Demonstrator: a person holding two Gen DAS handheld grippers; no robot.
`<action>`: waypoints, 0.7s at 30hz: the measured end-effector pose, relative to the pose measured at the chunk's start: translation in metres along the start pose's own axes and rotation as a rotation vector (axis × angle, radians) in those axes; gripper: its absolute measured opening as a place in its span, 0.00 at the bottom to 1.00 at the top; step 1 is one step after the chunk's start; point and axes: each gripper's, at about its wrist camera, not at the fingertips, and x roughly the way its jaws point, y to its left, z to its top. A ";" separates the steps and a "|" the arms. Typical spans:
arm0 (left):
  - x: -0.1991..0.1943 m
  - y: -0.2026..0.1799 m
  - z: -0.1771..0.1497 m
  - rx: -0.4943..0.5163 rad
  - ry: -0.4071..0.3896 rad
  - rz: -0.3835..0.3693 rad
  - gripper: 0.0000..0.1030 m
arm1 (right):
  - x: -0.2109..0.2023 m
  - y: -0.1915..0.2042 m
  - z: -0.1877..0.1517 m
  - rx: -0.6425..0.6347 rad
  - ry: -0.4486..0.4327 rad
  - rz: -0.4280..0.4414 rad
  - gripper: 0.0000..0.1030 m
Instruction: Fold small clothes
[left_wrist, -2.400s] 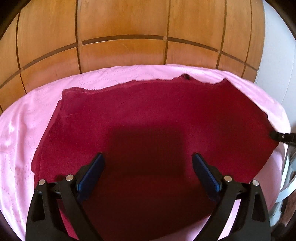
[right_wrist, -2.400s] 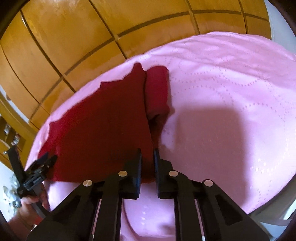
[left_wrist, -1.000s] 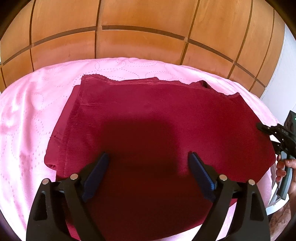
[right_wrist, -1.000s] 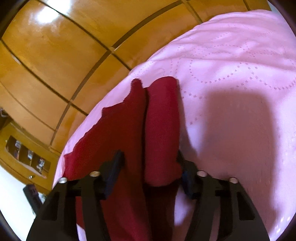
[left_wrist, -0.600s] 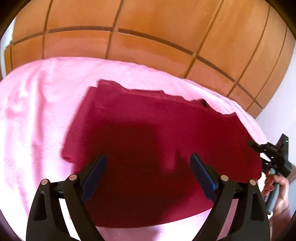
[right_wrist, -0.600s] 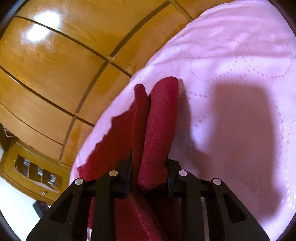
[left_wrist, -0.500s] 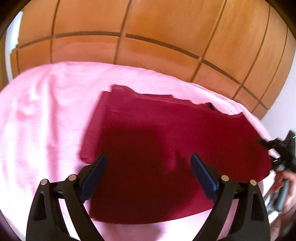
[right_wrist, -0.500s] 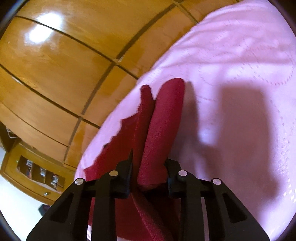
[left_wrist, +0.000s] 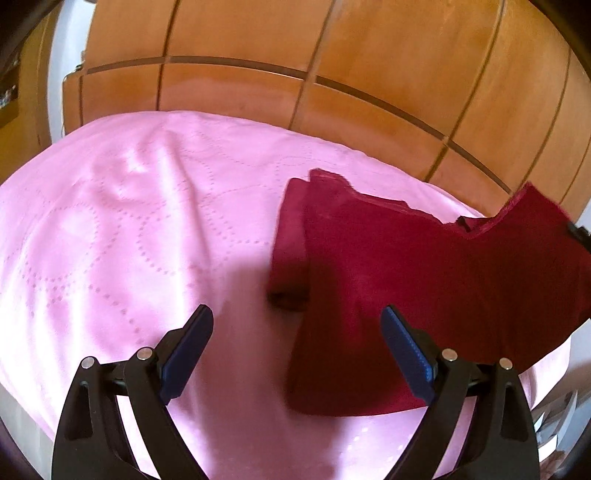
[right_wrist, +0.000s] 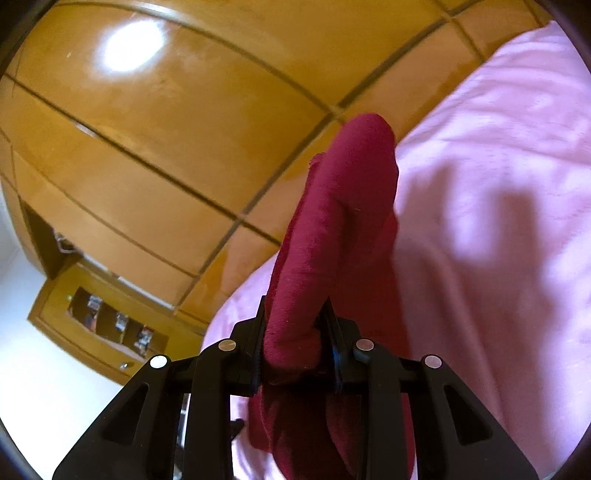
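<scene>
A dark red garment (left_wrist: 424, 280) lies on the pink bedspread (left_wrist: 129, 229), folded at its left side; its far right corner is lifted off the bed. My left gripper (left_wrist: 295, 347) is open and empty above the garment's left edge, its right finger over the cloth. My right gripper (right_wrist: 295, 332) is shut on a thick folded edge of the red garment (right_wrist: 332, 229) and holds it raised above the bed. Only a small black part of the right gripper (left_wrist: 578, 232) shows at the far right of the left wrist view.
A wooden panelled headboard (left_wrist: 332, 74) rises behind the bed. A wooden cabinet with small shelves (right_wrist: 110, 317) stands beside the bed in the right wrist view. The pink bedspread stretches wide to the left of the garment.
My right gripper closed on the garment's folded edge and lifted it off the bed. My left gripper moved left, so the garment now sits at the right of its view.
</scene>
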 end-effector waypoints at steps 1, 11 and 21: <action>0.000 0.005 0.000 -0.013 0.003 -0.001 0.89 | 0.005 0.007 -0.001 -0.005 0.008 0.009 0.25; -0.006 0.034 -0.003 -0.088 0.001 -0.012 0.89 | 0.077 0.062 -0.033 -0.030 0.121 0.042 0.22; -0.013 0.044 -0.004 -0.120 -0.004 -0.050 0.89 | 0.152 0.074 -0.083 -0.098 0.243 -0.079 0.22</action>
